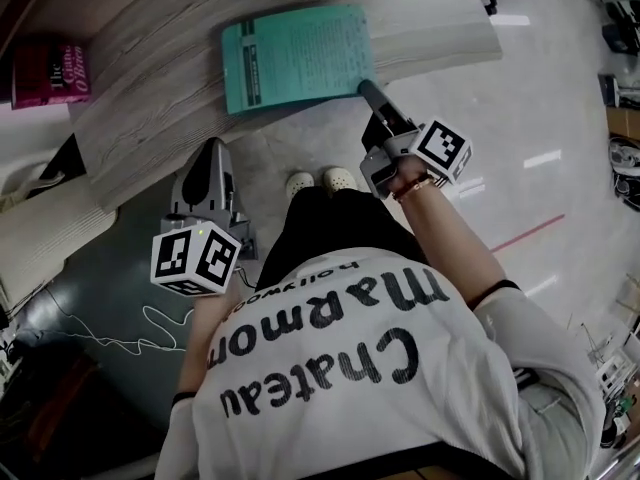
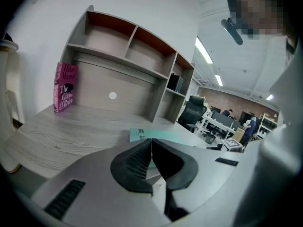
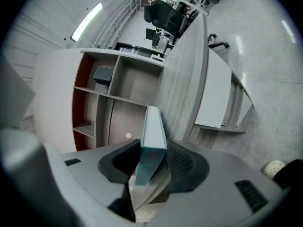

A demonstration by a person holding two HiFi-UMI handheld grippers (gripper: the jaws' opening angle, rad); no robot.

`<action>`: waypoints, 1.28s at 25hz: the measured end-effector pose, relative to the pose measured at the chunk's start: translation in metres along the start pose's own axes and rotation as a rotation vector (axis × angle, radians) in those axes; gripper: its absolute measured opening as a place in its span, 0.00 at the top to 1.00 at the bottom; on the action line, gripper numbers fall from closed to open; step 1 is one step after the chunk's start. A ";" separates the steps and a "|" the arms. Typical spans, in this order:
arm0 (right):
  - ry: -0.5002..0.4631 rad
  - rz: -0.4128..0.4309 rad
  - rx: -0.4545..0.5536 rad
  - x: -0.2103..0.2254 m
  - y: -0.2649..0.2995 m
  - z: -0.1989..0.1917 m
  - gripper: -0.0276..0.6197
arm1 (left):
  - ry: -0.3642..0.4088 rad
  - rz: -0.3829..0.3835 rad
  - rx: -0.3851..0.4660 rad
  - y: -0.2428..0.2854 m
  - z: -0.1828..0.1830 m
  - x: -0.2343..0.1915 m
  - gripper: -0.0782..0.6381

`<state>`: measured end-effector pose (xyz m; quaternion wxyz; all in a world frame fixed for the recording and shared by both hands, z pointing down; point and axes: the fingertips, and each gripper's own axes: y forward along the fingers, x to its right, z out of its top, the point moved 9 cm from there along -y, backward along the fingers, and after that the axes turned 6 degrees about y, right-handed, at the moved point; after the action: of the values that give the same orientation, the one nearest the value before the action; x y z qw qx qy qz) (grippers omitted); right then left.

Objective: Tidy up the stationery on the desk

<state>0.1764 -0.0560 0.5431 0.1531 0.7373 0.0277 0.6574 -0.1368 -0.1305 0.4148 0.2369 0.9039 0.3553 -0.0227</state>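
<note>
Right gripper (image 1: 363, 86) fingers pinch the book (image 1: 295, 56) at the bench (image 1: 150, 38) edge. Left gripper (image 1: 212, 154) fingers are squeezed together, empty. Next, I think, lift it.

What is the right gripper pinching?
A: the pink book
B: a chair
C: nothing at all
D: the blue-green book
D: the right gripper has its jaws shut on the edge of the blue-green book, which lies on the desk.

Empty hand-held gripper (image 2: 151, 148), jaws together; teal booklet (image 2: 142, 135) beyond.
</note>
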 end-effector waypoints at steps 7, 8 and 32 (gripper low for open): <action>0.023 -0.097 0.077 -0.042 -0.004 -0.003 0.68 | 0.027 -0.118 0.022 0.015 0.015 -0.013 0.87; -0.004 -0.109 0.080 -0.050 -0.004 -0.003 0.68 | 0.031 -0.134 0.028 0.017 0.018 -0.013 0.87; -0.356 -0.280 0.067 -0.176 0.022 -0.007 0.69 | 0.385 -0.283 -0.093 0.082 0.034 0.037 0.50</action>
<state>0.1420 -0.1184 0.3801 0.2205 0.8355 0.1242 0.4878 -0.0513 -0.1748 0.4104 0.2005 0.8208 0.5178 0.1336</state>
